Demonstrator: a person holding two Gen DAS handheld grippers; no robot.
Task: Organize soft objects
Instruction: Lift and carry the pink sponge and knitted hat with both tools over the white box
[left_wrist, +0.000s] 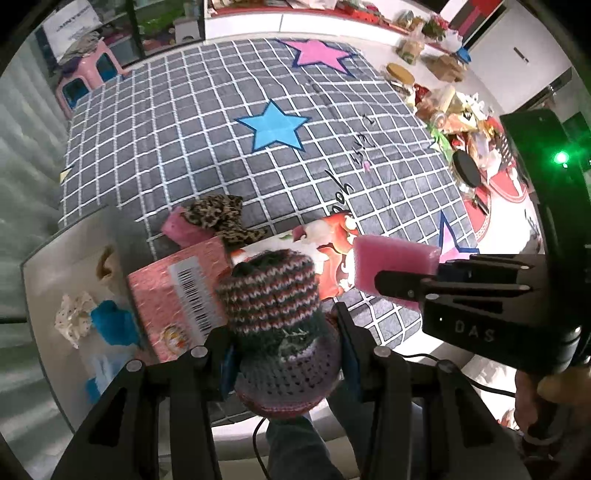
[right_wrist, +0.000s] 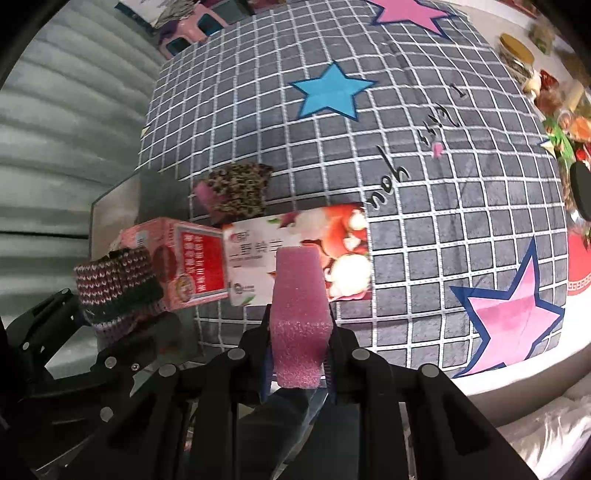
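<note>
Knit hat (left_wrist: 275, 325) clamped in left gripper (left_wrist: 288, 354), pink sponge (right_wrist: 301, 314) pinched in right gripper (right_wrist: 299, 354); both carried above checked blanket (left_wrist: 207, 122), likely bound for tray (left_wrist: 48, 266) holding other soft bits.

Most of the grey checked bedspread (right_wrist: 424, 229) lies open. Near its lower-left edge, a pink box (right_wrist: 177, 258), a white box (right_wrist: 295, 254) and a leopard-print cloth (right_wrist: 240, 188) crowd together.
</note>
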